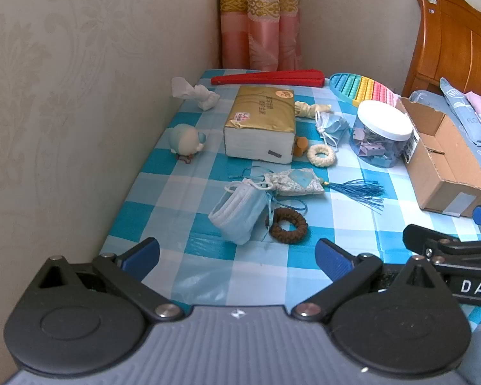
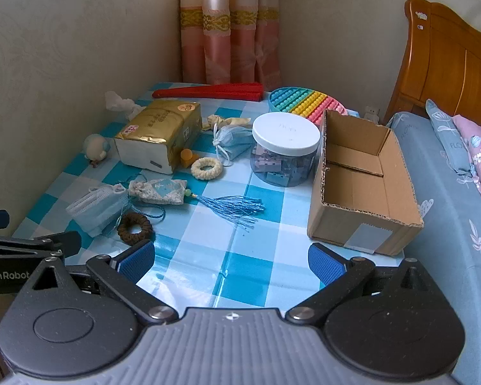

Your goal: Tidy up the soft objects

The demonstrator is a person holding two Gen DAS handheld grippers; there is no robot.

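Leftward, against table (image 2: 208, 276) wall edge: blue-white plush (image 2: 95, 150); gold tissue pack (image 2: 158, 134), print unreadable; folded face mask (image 2: 94, 207); sachet (image 2: 158, 192). Centre: jar (image 2: 285, 150). Right edge: open carton (image 2: 359, 192). Near edge: left gripper (image 1: 237, 256), "GenRobot", and right gripper (image 2: 231, 258), "DAS", both spread wide, empty.

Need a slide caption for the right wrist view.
Open right gripper above blue checked tablecloth, empty cardboard box at right, soft items at left.

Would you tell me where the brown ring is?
The brown ring lies on the near-left tablecloth, beside the folded blue mask, just ahead of the open left gripper.
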